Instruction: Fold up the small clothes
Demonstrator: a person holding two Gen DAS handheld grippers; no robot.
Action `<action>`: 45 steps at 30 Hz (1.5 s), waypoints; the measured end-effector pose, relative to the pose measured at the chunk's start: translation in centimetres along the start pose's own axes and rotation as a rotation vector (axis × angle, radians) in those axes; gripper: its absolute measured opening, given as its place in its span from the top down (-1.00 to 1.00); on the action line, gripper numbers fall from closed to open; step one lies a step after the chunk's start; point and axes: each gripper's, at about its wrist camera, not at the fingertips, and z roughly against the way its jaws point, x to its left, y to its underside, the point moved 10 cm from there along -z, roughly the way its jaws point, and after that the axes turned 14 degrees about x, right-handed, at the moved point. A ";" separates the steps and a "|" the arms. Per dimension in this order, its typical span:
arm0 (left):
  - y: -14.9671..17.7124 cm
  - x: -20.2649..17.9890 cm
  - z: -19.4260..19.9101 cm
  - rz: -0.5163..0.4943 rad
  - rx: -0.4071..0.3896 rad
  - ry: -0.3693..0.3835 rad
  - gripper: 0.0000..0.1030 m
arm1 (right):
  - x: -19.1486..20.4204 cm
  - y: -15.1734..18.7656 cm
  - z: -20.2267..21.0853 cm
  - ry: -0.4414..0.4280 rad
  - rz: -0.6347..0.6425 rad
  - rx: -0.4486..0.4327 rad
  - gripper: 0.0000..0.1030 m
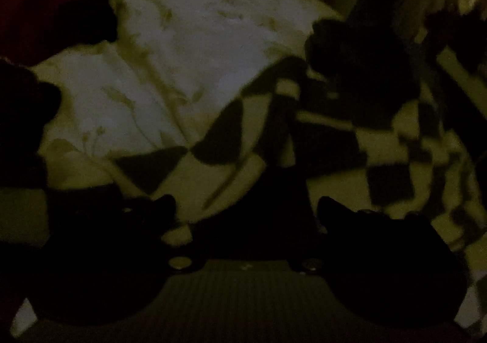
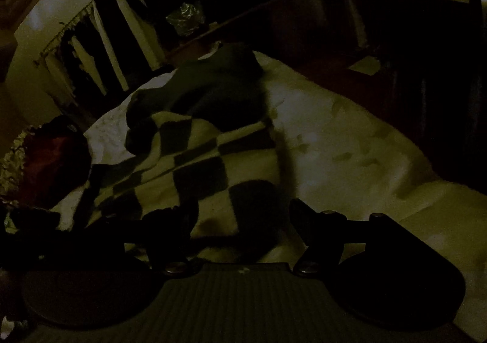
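The scene is very dark. A checkered garment (image 1: 231,157) lies spread on a bed with a pale floral sheet (image 1: 170,47). In the right wrist view the same checkered garment (image 2: 194,166) runs from the near edge of the bed toward its middle, and a dark garment (image 2: 213,87) lies across its far end, touching it. A dark red cushion (image 2: 51,166) sits at the bed's left edge, beside the checkered cloth. Bare sheet (image 2: 350,145) fills the right part of the bed.

The left gripper (image 1: 246,206) hangs over the checkered garment with its jaws wide; cloth shows in the gap between them, and neither finger visibly presses on it. The right gripper (image 2: 240,215) is likewise low over the near end of the checkered garment, jaws wide apart. Its left finger (image 2: 173,221) overlaps the cloth, but whether it touches cannot be told in this light. A dark shape (image 1: 359,68) rests on the checkered cloth toward the right in the left wrist view; its identity cannot be determined.
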 end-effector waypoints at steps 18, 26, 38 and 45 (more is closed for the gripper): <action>2.6 -2.7 1.5 -0.154 0.113 0.153 -0.37 | -0.3 0.6 -0.5 -0.030 -0.039 0.022 -1.00; 0.9 1.6 -1.3 0.033 0.126 0.108 -0.40 | -0.2 0.7 -0.6 -0.026 -0.036 0.023 -1.00; -1.6 0.8 -2.3 0.042 0.100 0.191 0.17 | 0.2 0.6 -0.9 -0.015 -0.010 0.028 -1.00; -1.1 0.7 -2.4 0.070 0.101 0.205 0.84 | 0.4 0.5 -0.9 -0.008 0.002 0.026 -1.00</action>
